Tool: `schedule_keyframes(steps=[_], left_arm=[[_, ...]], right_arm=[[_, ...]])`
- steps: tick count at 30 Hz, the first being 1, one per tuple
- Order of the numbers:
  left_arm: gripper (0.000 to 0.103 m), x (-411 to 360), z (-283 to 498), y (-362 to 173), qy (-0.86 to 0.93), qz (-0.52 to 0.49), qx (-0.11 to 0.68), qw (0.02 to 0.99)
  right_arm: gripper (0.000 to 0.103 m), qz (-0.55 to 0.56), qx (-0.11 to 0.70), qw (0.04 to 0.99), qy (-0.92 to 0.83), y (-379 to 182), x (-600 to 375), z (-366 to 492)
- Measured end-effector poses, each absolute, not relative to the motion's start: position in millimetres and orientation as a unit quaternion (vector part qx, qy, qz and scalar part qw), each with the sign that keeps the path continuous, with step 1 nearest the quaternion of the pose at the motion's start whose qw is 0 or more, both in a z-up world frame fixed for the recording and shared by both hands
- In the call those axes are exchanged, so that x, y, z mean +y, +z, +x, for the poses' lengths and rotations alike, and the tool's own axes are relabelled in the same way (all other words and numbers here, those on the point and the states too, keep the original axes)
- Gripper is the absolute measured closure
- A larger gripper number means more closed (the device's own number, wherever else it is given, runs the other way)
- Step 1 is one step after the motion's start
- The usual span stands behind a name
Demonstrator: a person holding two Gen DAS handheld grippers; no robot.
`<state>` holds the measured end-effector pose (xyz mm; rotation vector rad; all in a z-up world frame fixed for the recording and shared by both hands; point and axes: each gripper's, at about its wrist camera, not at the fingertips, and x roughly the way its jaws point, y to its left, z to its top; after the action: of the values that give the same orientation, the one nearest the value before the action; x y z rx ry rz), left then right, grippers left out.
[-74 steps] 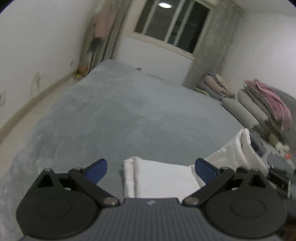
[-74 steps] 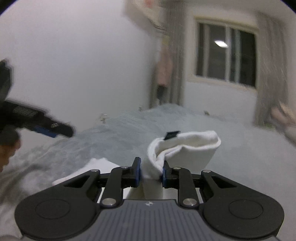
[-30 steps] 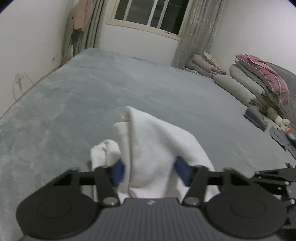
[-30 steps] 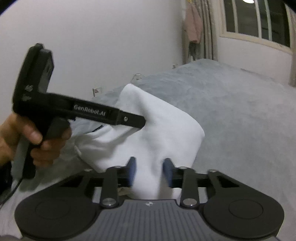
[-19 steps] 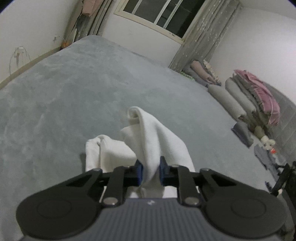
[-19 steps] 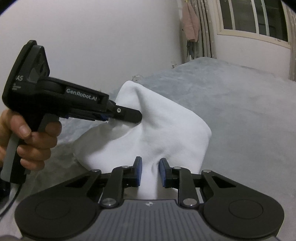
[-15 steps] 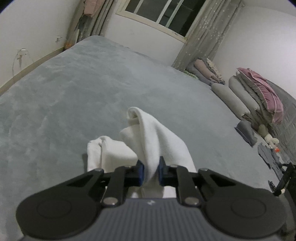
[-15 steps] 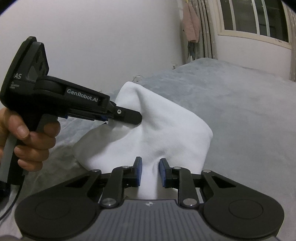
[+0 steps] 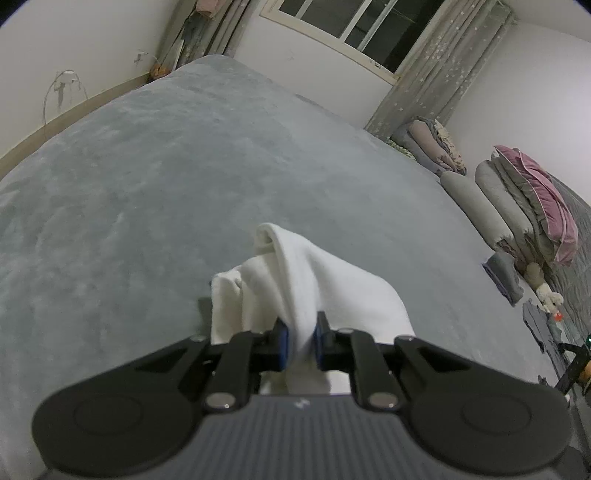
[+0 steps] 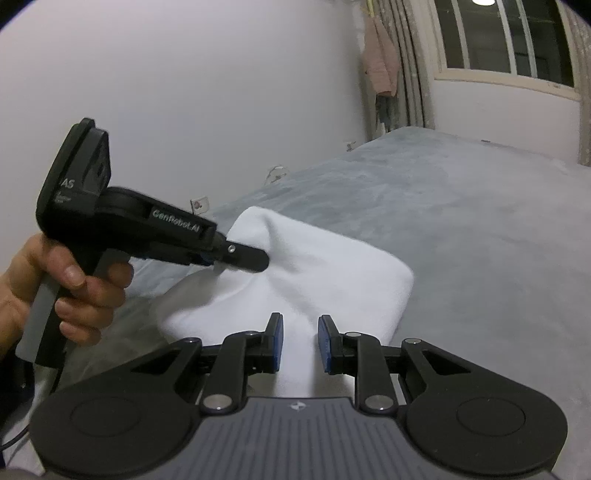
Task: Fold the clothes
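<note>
Blue-padded fingers [image 9: 282, 341] of the left gripper [image 9: 299, 341] are clenched on a bunched fold of the white garment [image 9: 314, 291], seen from the left wrist camera. The cloth rises out of the narrow gap between the pads and peaks in a rolled tip ahead of the gripper, with a second lobe sagging to its left and a broad flap draping to the right. The garment hangs over the near part of a grey plush bed cover [image 9: 177, 177] that fills most of this view. Along the right edge lie rolled grey bedding [image 9: 476, 206] topped by a pink quilt [image 9: 543, 195], with small dark clothes [image 9: 506, 273] beside them. A dark window [image 9: 354, 26] and a pale curtain [image 9: 436, 70] stand at the far wall.

From the right wrist camera, the right gripper [image 10: 300, 343] also grasps the white garment [image 10: 332, 273]: a band of cloth runs down between its blue pads [image 10: 277, 343], which press on it from both sides. To the left, a hand [image 10: 62, 288] holds the black handle of the left gripper [image 10: 255, 258], whose tip is buried in the raised cloth. Between the two grips the fabric is lifted off the grey bed cover [image 10: 480, 229] as a tent, its right corner hanging free. A pink piece of clothing [image 10: 380, 62] hangs by the curtain [image 10: 410, 62] near the window [image 10: 506, 37].
</note>
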<state>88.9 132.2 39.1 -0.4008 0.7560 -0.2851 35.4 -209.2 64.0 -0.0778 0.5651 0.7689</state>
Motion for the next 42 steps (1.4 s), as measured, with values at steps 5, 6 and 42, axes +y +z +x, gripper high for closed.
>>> schedule_keyframes(steps=[5,6,42], left_arm=[[0.092,128.6,90.0,37.0,-0.121,-0.184,0.372,0.902],[0.092,129.0,90.3,36.5,-0.118,-0.183,0.372,0.902],[0.090,102.8,82.8,24.2,-0.082,-0.074,0.371,0.922]], right_arm=[[0.081,-0.057,0.275,0.886,0.369,55.3,-198.9,32.0],[0.081,-0.057,0.274,0.886,0.369,56.7,-198.9,31.8],[0.071,-0.093,0.278,0.898,0.328,45.5,-179.6,43.4]])
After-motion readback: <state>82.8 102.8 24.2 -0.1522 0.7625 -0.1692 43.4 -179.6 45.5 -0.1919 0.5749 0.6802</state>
